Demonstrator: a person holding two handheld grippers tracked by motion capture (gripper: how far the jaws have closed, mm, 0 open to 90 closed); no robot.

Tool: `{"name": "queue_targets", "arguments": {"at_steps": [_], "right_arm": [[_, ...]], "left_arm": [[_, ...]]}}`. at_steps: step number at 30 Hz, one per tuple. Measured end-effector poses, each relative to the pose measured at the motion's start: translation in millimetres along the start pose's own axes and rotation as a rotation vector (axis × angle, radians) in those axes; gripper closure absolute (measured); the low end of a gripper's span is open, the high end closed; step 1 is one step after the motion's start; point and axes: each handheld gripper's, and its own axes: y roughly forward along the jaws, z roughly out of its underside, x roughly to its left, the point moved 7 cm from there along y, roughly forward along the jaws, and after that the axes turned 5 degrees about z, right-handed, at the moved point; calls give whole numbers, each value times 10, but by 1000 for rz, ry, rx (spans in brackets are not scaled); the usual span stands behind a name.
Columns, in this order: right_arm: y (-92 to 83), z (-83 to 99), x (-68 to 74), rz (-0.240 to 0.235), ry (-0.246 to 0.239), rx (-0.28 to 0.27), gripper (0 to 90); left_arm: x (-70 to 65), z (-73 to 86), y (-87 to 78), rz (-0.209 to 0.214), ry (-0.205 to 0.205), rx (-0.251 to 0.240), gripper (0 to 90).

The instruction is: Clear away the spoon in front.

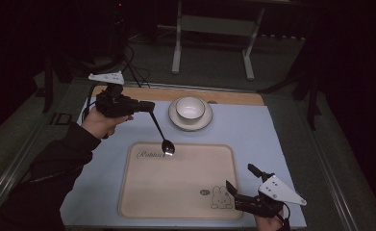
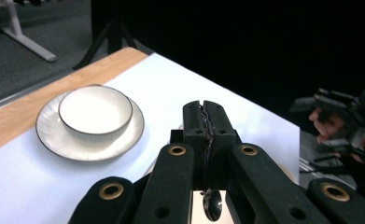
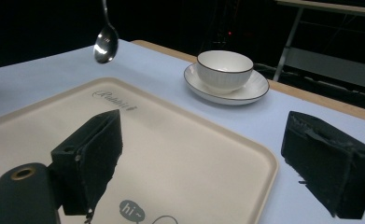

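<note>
The spoon (image 1: 162,135) hung by the end of its handle from the left gripper (image 1: 147,106), whose jaws were pressed together on that handle. The handle slanted down and toward the person, and the spoon's scoop end sat above the far left corner of the tray (image 1: 142,202), over the printed word there. Whether it touched the tray surface could not be told from the high view; the right gripper view showed the spoon (image 3: 105,44) clear of the tray (image 3: 194,154), hanging in the air.

The bowl (image 1: 191,108) stood upright on a saucer (image 1: 176,122) just beyond the tray, empty as far as could be seen. Both rested on the pale blue mat (image 1: 253,130) that covered the tabletop.

The right gripper (image 1: 243,185) rested at the near right corner of the tray, jaws spread and holding nothing.

Judged from this layout, the pick-up of the spoon was complete and the carry was in progress. Placement remained: either down onto the tray or across to the bowl. The pictures did not settle which.
</note>
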Motion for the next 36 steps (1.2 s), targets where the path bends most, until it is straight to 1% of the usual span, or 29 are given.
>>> {"name": "queue_targets", "arguments": {"at_steps": [4, 5, 7, 12, 13, 14, 15, 17, 18, 20, 23, 26, 31, 35, 36], "right_arm": [[10, 6, -3, -3, 3, 1, 124], [10, 6, -4, -3, 3, 1, 124], [7, 5, -3, -1, 0, 1, 125], [8, 6, 0, 2, -5, 4, 125], [5, 5, -1, 3, -5, 4, 125], [4, 5, -2, 3, -5, 4, 125], [3, 5, -4, 4, -4, 3, 125], [3, 5, -4, 3, -4, 4, 125], [4, 5, -2, 3, -5, 4, 124], [5, 5, 3, 2, -5, 4, 125], [10, 6, 4, 1, -7, 4, 124], [11, 7, 7, 1, -8, 5, 125], [17, 10, 7, -2, -6, 7, 125], [19, 11, 10, -3, -7, 8, 124], [20, 12, 10, -4, -6, 8, 125]], "left_arm": [[-25, 77, -30, 24, 6, 22, 900], [-32, 102, -37, 38, 7, 29, 900], [-38, 139, -40, 53, 5, 35, 900], [-75, 216, -14, 66, 11, 56, 900], [-90, 231, -7, 78, 11, 61, 900], [-90, 231, -7, 78, 11, 61, 900], [-120, 270, 8, 93, 20, 80, 900], [-136, 298, 17, 113, 22, 95, 900], [-139, 314, 20, 114, 25, 101, 900], [-153, 350, 28, 134, 23, 116, 900], [-145, 407, 43, 142, 24, 133, 900], [-131, 473, 65, 160, 15, 146, 900], [-140, 591, 127, 204, 6, 181, 900], [-137, 674, 189, 223, 0, 205, 900], [-141, 704, 206, 237, -3, 218, 900]]}}
